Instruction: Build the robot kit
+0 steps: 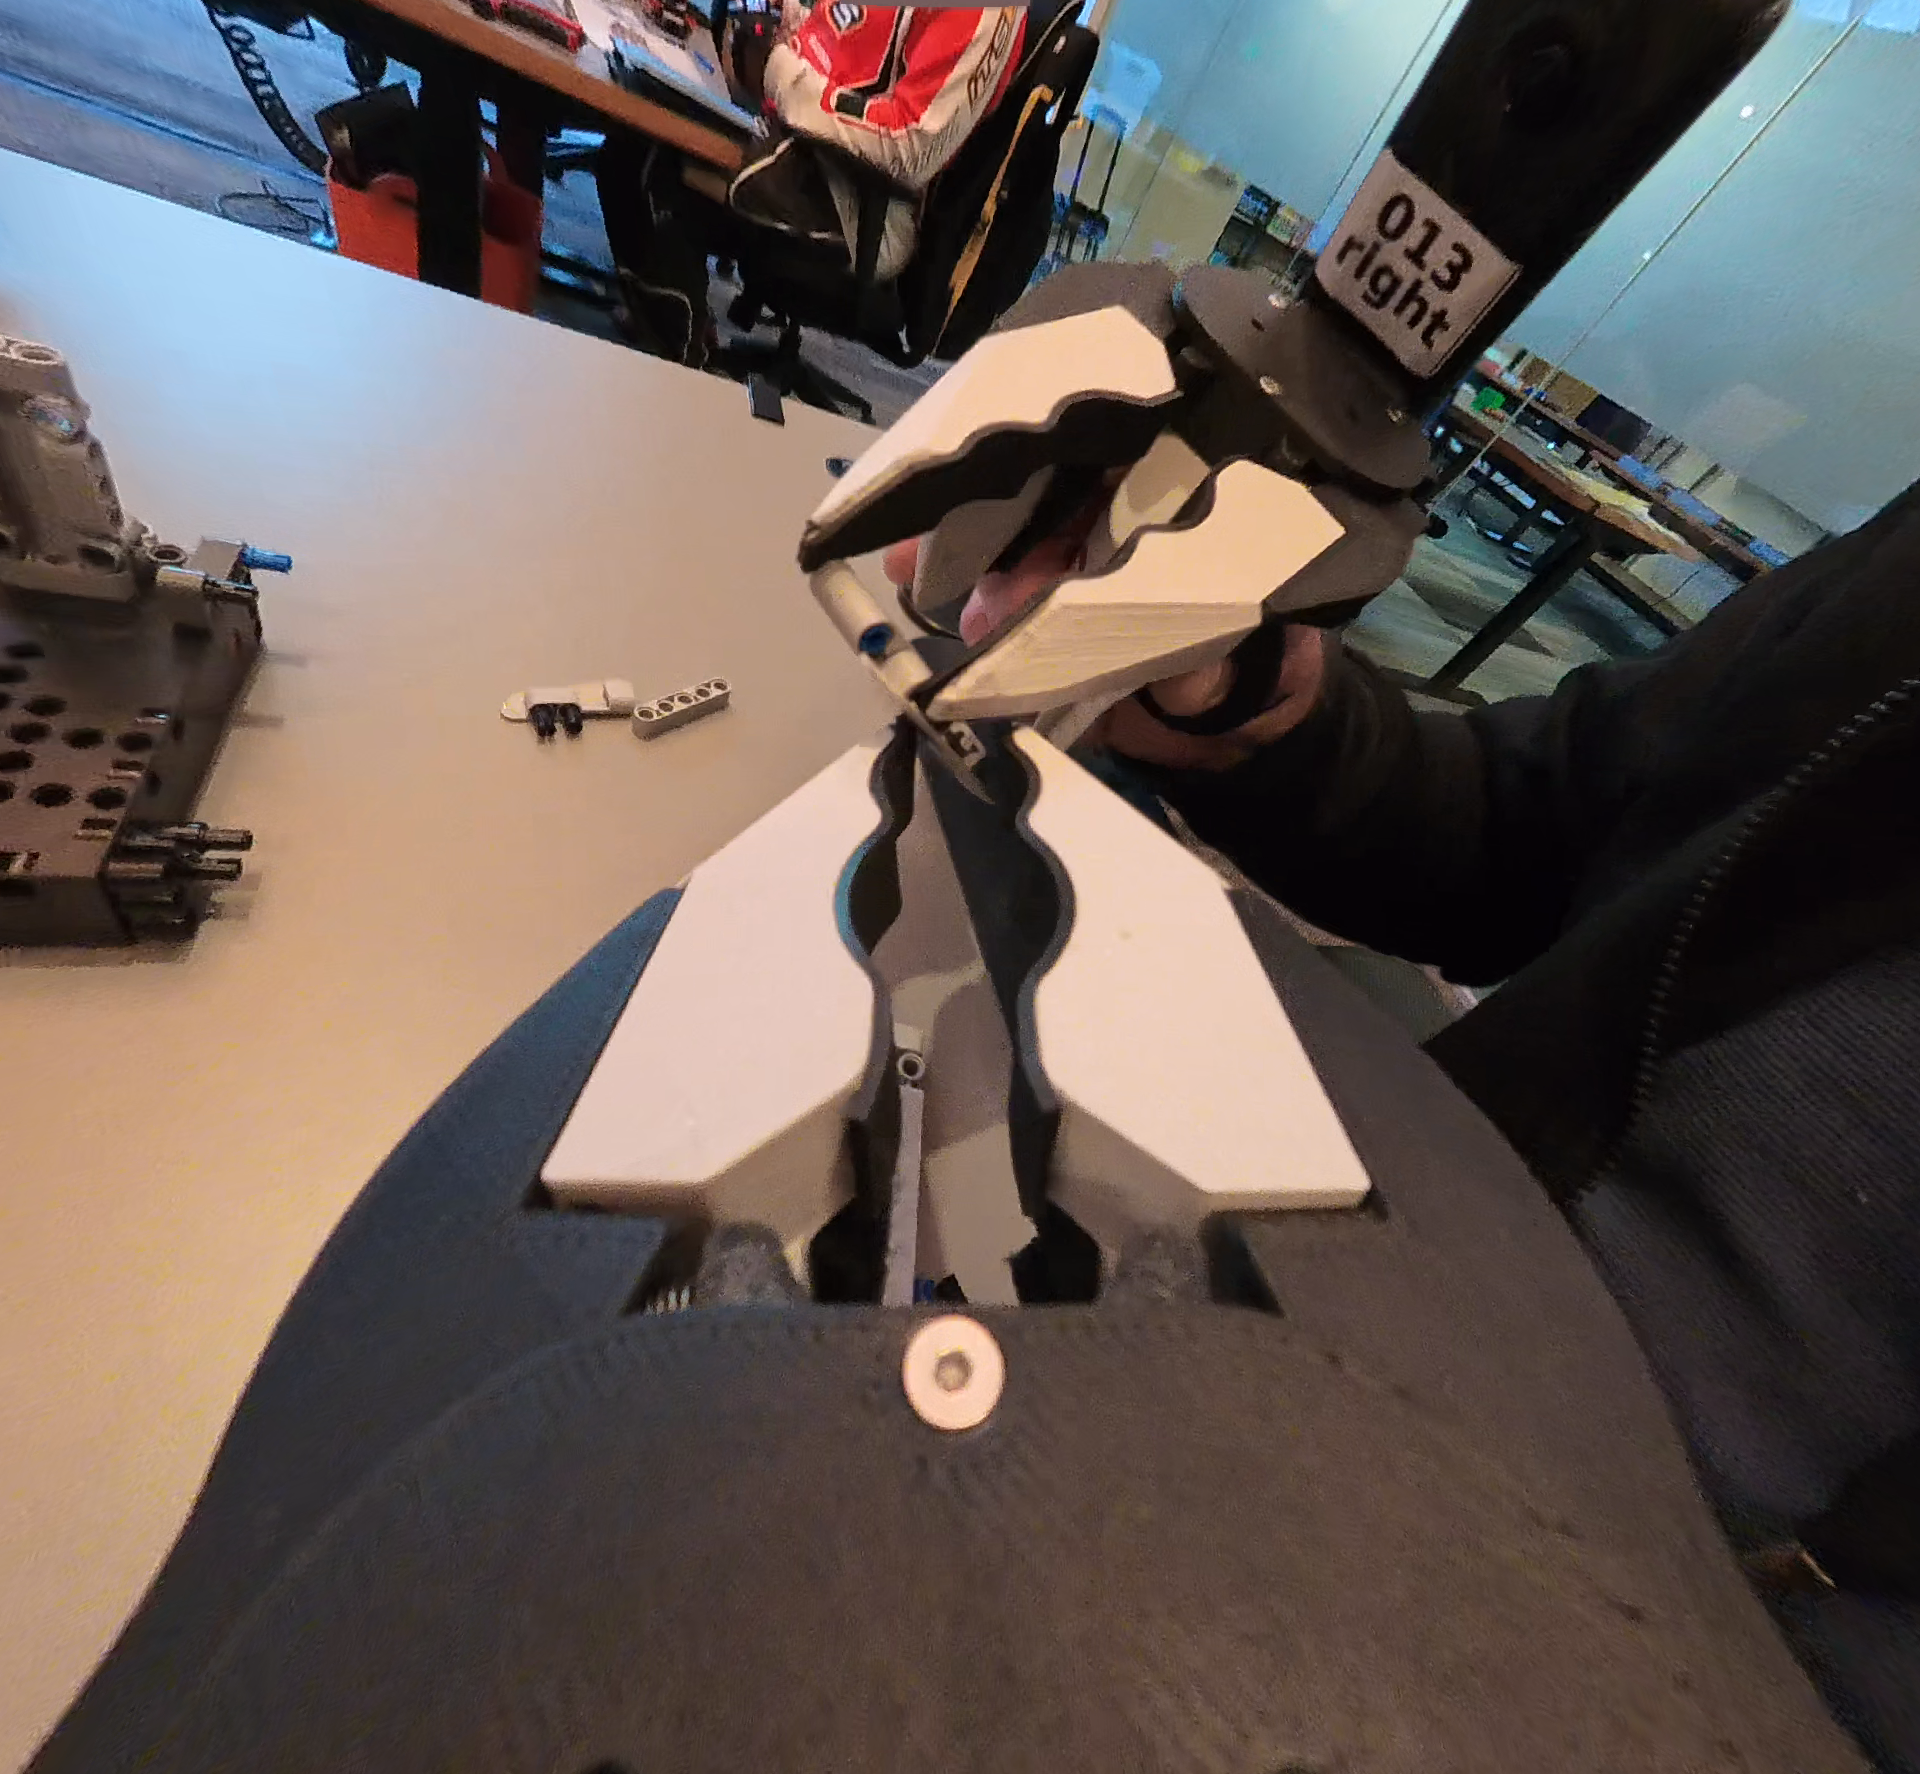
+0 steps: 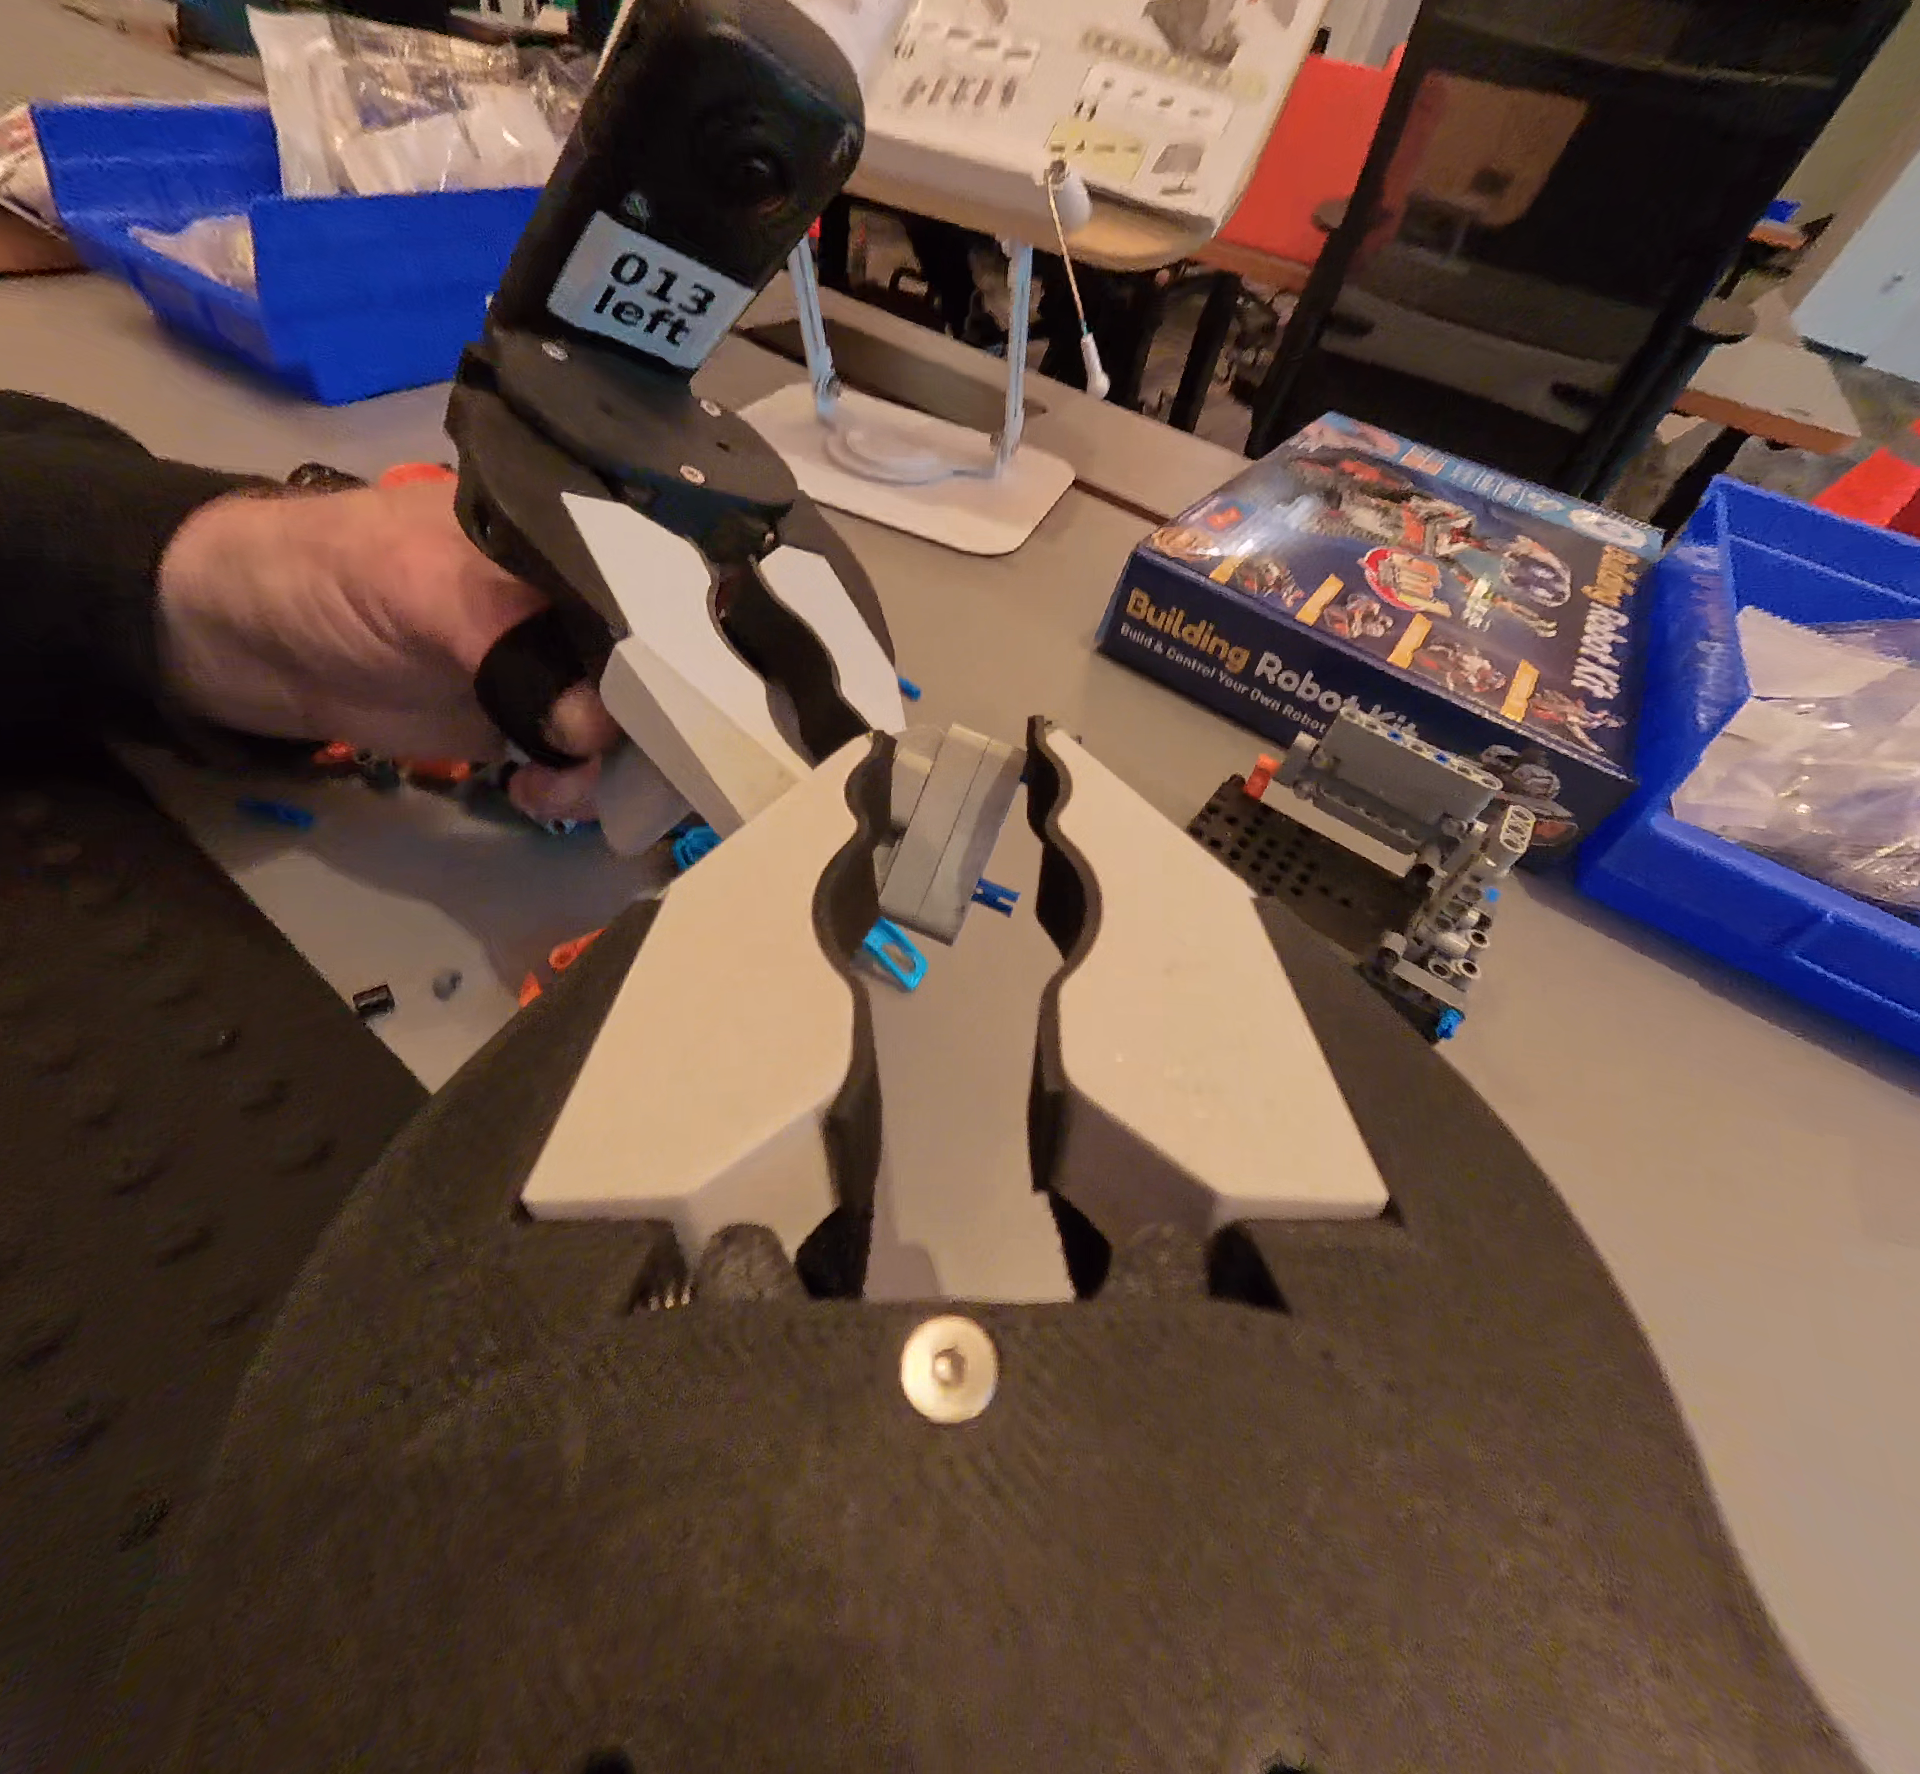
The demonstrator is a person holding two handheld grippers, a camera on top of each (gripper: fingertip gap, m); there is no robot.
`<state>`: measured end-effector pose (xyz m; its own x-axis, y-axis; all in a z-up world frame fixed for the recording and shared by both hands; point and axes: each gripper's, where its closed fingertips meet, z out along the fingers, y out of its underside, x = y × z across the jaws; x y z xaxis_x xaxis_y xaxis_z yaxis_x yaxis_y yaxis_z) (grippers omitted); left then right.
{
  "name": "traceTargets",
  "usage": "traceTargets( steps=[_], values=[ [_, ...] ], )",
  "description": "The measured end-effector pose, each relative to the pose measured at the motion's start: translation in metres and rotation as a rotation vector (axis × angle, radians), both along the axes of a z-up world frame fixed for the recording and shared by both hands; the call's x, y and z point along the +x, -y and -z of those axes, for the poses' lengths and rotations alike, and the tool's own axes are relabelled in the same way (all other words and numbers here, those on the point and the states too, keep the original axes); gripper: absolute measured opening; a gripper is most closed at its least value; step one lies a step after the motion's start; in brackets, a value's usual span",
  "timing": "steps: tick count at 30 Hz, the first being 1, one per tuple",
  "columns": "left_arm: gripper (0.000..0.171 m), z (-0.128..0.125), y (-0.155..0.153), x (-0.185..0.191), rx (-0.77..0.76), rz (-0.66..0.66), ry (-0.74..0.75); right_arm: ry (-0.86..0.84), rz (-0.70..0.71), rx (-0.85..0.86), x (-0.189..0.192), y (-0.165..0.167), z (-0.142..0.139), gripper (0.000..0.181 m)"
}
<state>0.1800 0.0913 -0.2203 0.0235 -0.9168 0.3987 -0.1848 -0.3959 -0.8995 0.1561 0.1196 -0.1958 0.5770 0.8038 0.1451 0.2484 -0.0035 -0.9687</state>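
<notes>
The left gripper (image 1: 940, 737) pinches a grey plate (image 2: 945, 831) at its fingertips; the right gripper (image 2: 956, 737) fingers clamp the same plate's ends above the worktop (image 1: 364, 498). Farther off stands a grey brick assembly (image 2: 1392, 851).

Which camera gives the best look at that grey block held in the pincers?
The right wrist view: the grey block sits broadside between the right gripper tips. The left wrist view shows it only edge-on, partly hidden.
</notes>
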Motion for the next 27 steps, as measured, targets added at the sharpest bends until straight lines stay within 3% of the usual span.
traceTargets(
  steps=[2,5,8,13,16,21,24,27],
  values=[
    [0.006,0.001,-0.004,-0.003,-0.004,-0.023,0.002,-0.056,-0.007,-0.005,-0.002,0.001,-0.008,0.021],
    [0.003,-0.006,-0.004,-0.009,-0.033,-0.017,0.047,-0.195,-0.03,-0.04,0.007,0.003,-0.029,0.032],
    [0.003,-0.013,0.003,-0.01,0.003,0.029,0.062,-0.253,-0.102,-0.153,0.014,0.006,-0.028,0.032],
    [0.004,-0.014,0.009,-0.008,0.01,0.069,0.072,-0.271,-0.237,-0.281,0.006,0.019,-0.016,0.006],
    [0.024,-0.027,0.005,-0.011,0.017,0.038,0.13,-0.326,-0.269,-0.332,0.003,0.021,-0.016,0.005],
    [0.005,-0.035,0.006,-0.015,0.058,0.022,0.165,-0.396,-0.314,-0.357,-0.001,0.026,-0.018,0.005],
    [0.003,-0.038,0.003,-0.017,0.066,0.007,0.167,-0.412,-0.297,-0.361,0.004,0.025,-0.018,0.012],
    [0.003,-0.04,-0.005,-0.025,0.057,-0.024,0.15,-0.345,-0.181,-0.337,0.036,0.012,-0.01,0.024]
  ],
)
